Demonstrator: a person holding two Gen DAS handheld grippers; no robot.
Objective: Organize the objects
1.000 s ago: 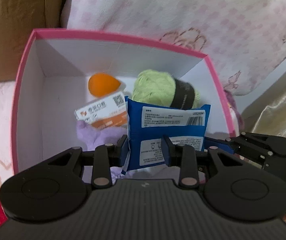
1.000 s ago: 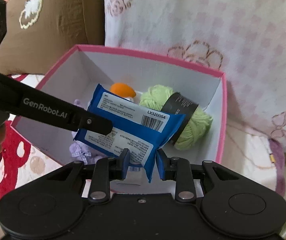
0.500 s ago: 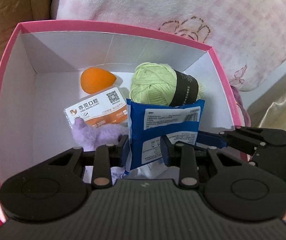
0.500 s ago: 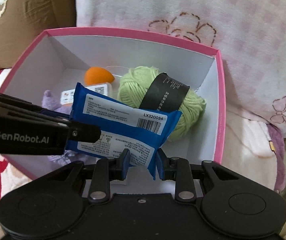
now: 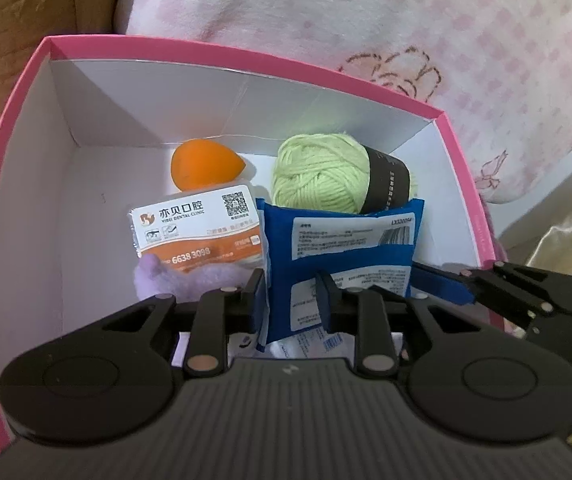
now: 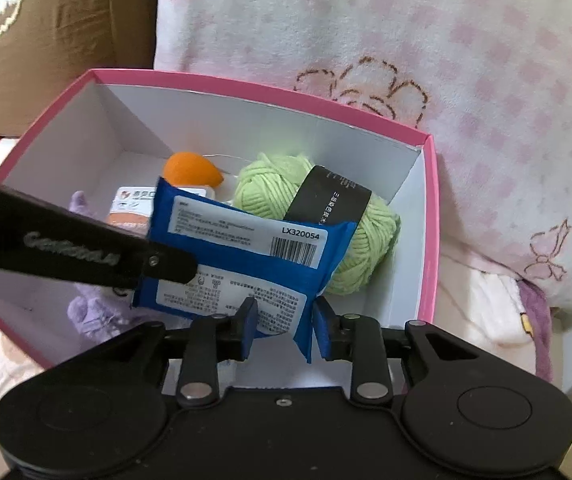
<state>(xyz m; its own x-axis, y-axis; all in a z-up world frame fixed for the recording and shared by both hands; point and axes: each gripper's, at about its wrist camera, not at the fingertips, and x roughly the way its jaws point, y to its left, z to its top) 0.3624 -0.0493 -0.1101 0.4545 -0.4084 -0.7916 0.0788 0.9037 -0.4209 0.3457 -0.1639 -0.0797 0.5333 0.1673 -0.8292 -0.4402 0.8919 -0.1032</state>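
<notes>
Two tools grip one blue packet from opposite ends, holding it over the near part of a pink box: the left tool is closed tight on one end, and the right tool is pinched shut on the other, its pads pressing the packet's lower corner. Just behind and under the packet lie a fuzzy lilac item and an orange-and-white card pack resting on it. Farther back on the box floor sit an orange teardrop sponge and a green yarn ball with a black band. Beyond the box lies a pink patterned blanket.
</notes>
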